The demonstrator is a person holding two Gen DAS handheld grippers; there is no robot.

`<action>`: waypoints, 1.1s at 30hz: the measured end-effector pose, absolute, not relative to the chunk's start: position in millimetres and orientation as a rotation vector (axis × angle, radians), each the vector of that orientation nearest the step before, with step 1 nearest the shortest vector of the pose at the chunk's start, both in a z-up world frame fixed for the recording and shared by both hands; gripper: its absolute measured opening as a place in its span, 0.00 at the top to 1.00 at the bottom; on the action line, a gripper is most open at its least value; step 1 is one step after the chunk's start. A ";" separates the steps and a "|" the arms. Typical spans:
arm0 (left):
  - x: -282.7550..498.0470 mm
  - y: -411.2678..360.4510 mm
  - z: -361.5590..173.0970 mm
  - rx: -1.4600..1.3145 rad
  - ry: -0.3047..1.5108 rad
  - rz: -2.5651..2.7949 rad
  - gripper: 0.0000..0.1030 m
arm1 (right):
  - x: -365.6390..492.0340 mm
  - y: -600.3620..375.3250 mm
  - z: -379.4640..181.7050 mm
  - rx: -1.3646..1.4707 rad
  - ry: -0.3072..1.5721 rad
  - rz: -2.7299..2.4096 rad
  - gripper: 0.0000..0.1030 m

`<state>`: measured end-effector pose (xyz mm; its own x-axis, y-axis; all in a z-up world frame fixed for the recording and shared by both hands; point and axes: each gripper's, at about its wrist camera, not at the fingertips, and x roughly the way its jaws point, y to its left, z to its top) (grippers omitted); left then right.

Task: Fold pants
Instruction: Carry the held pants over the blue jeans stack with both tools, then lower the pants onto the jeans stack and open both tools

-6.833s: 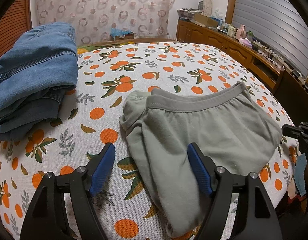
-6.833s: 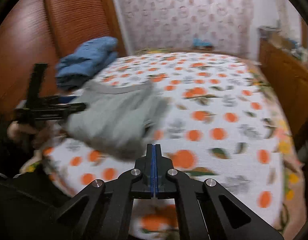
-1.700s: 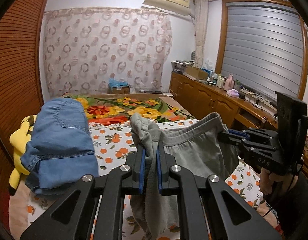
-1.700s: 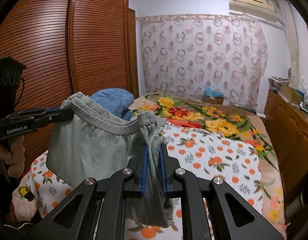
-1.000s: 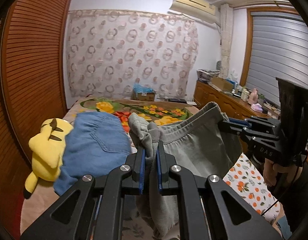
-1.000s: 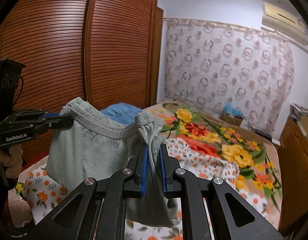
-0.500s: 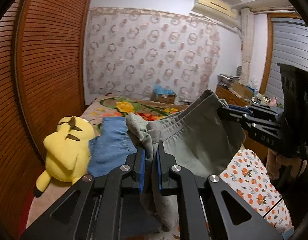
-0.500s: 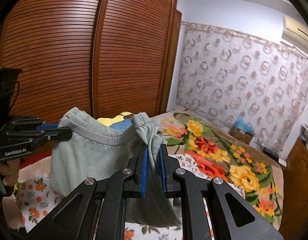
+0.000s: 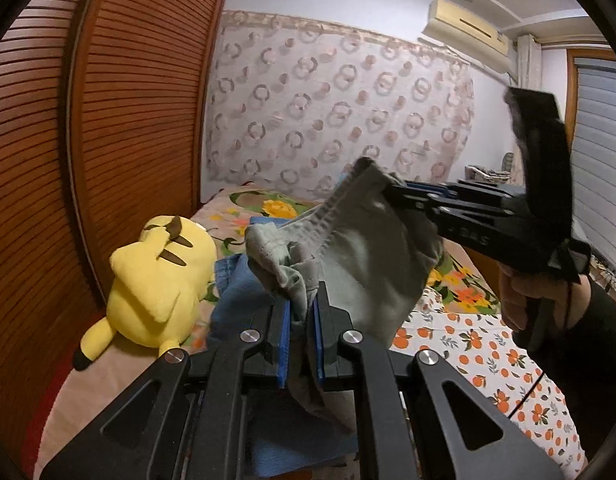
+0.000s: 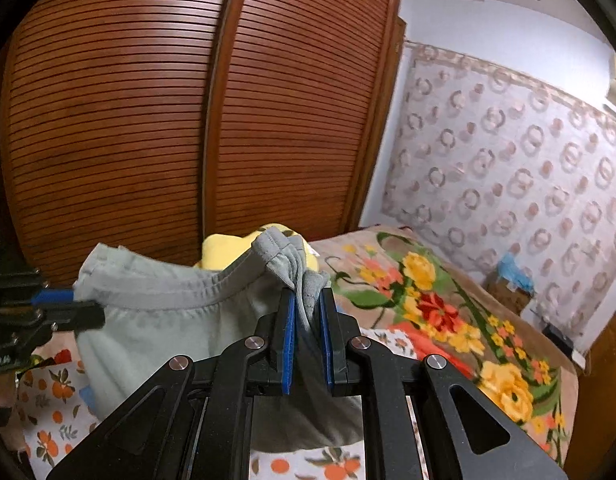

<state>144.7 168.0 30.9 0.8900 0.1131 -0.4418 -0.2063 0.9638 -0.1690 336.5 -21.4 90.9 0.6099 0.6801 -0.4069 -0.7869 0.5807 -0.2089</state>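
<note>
The folded grey-green pants hang in the air between both grippers, held by the two ends of the waistband. My left gripper is shut on a bunched end of the waistband. My right gripper is shut on the other bunched end. Each gripper shows in the other's view: the right gripper at the upper right with a hand on its handle, the left gripper at the left edge. The pants sag between them and hide part of the bed below.
A folded blue jeans pile lies on the bed just under the pants, beside a yellow plush toy. A slatted wooden wardrobe stands close on the left. The orange-print sheet and floral blanket cover the bed.
Both grippers have swung the hanging pants leftwards toward the wardrobe, plush toy and jeans pile. The grips on the waistband have not changed.
</note>
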 end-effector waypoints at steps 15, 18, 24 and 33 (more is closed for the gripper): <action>145.9 184.2 1.4 -0.290 0.518 0.250 0.89 | 391.6 19.3 65.9 -0.490 0.316 0.997 0.89; 145.6 187.0 0.0 -0.301 0.531 0.262 0.89 | 406.7 21.5 63.0 -0.456 0.354 1.013 0.89; 141.6 183.1 5.2 -0.287 0.540 0.247 0.79 | 420.7 21.2 68.4 -0.384 0.427 1.028 0.85; 139.4 171.4 23.4 -0.206 0.514 0.224 0.53 | 414.0 -27.1 86.5 -0.262 0.437 1.014 0.69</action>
<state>139.4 171.4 23.4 0.8476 0.1593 -0.5061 -0.2622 0.9550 -0.1384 414.0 -27.1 86.5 0.4529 0.7588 -0.4681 -0.8614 0.5079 -0.0101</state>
